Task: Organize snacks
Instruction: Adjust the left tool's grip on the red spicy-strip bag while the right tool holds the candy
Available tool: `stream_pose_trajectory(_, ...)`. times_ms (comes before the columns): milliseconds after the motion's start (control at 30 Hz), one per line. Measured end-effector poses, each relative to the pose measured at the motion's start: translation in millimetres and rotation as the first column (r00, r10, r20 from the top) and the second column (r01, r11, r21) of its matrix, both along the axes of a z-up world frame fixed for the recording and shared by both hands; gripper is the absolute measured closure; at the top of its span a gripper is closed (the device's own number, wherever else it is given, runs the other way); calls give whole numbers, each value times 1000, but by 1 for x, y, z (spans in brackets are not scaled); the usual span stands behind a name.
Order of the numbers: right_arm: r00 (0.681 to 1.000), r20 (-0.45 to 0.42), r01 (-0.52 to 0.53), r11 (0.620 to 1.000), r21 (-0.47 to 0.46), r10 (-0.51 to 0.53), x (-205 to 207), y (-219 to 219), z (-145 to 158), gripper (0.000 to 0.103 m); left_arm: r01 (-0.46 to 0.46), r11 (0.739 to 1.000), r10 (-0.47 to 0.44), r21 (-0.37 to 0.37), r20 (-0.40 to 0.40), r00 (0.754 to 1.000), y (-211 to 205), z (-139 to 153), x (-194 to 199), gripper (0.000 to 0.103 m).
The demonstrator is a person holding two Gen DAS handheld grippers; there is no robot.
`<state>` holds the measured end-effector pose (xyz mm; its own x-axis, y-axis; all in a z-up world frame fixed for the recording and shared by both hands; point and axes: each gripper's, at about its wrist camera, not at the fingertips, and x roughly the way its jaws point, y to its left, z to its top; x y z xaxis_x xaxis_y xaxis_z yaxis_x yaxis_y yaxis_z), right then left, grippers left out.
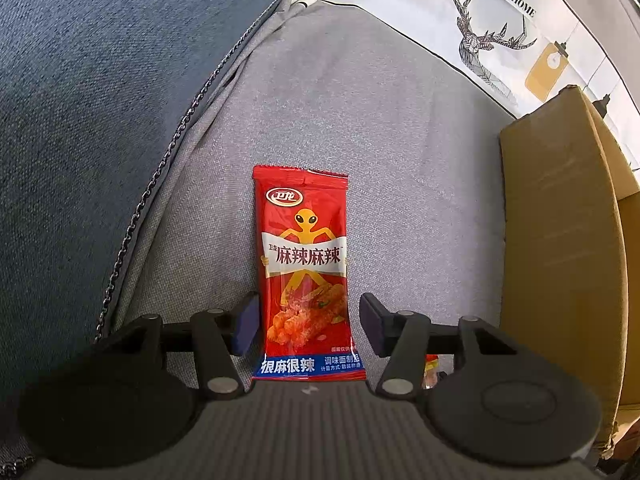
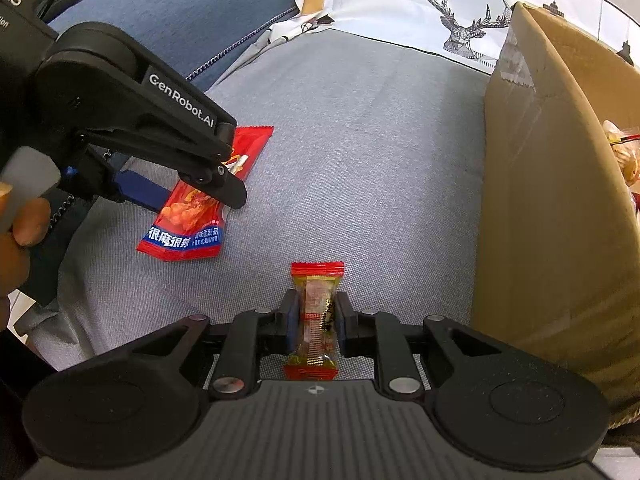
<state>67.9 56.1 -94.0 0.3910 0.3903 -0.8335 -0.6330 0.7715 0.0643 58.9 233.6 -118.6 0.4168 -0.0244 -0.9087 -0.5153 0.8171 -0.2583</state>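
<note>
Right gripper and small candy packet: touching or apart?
Touching. The right wrist view shows the right gripper with both pads pressed against the small candy packet.

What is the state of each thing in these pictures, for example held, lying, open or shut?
Red spicy snack packet: sealed, lying flat on the grey cushion, between open pads, not gripped.
Small candy: wrapped, clamped between the pads.
Left hand-held gripper: open around the packet.
Right hand-held gripper: shut on the candy.
Cardboard box: open, snacks visible inside.
</note>
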Motion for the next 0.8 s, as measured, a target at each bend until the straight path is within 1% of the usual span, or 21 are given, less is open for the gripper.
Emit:
stream_pose_trajectory(167,1000,12,10,1000,14,-10,-2,-1,2,85,11,1000,-11,19,-2,1000,-2,1,1,45)
stream_pose_trajectory(200,1000,15,14,1000,22,-15,-2,-2,3,85,15,999,-15,30,-2,1000,-3,2,1,51)
stream_pose_trajectory(300,1000,10,19,999,31,-19,0,-3,4,85,45,996,-45,72,-5,999,-6,4,3,57)
stream_pose_trajectory(367,1000,-5,17,1000,20,-17,0,-3,0,85,68,992,-67,108,-8,998,-10,6,5,59)
stream_pose_trajectory(433,1000,6,8,1000,11,-8,-2,-1,0,85,76,989,-76,130,-9,997,-12,8,6,60)
stream_pose_trajectory(467,1000,9,3,1000,8,-3,-2,-1,0,85,74,989,-74,131,-3,997,-12,9,5,60)
stream_pose_trajectory(533,1000,7,7,1000,14,-7,-3,-2,1,85,62,991,-65,114,19,998,-10,12,5,65)
stream_pose_trajectory(600,1000,10,16,999,38,-17,-4,-4,5,85,49,994,-54,97,52,997,-7,16,3,69)
stream_pose_trajectory(667,999,40,24,998,63,-27,-5,-6,13,85,44,995,-51,93,80,995,-8,21,3,70)
stream_pose_trajectory(733,997,70,29,995,98,-36,-7,-9,23,85,47,994,-55,98,85,995,-10,24,4,70)
stream_pose_trajectory(800,995,95,29,992,119,-41,-10,-12,31,85,48,995,-55,85,80,995,-9,23,4,70)
